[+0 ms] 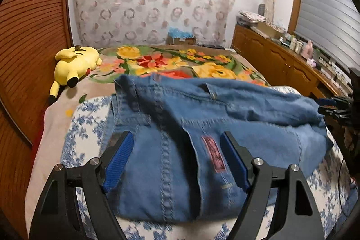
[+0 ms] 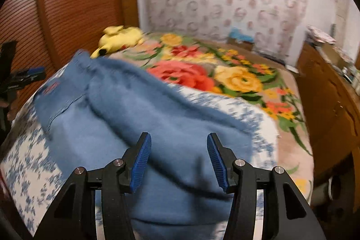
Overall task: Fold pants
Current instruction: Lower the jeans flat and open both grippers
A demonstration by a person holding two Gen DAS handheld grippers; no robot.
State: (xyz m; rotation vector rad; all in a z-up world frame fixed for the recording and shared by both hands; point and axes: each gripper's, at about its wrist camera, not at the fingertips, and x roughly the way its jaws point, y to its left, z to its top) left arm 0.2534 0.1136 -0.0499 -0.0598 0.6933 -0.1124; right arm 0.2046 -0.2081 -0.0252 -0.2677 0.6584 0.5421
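Pants [image 1: 202, 127] laid 9-to-3 across both grippers; left gripper [image 1: 176, 159] spread wide at waistband, right gripper [image 2: 178, 160] half-spread at legs, nothing gripped

Pants [image 1: 191, 127] lie on a cloth [image 1: 85, 118] atop the bed [image 1: 56, 109]; plush toy [image 1: 74, 64] at 10 o'clock, cabinet [image 1: 281, 60] at 2 o'clock.

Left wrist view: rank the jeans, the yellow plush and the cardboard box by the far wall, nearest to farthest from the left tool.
1. Jeans: directly beneath the left tool.
2. Yellow plush: mid-bed, left side.
3. Cardboard box: against the far wall, centre.
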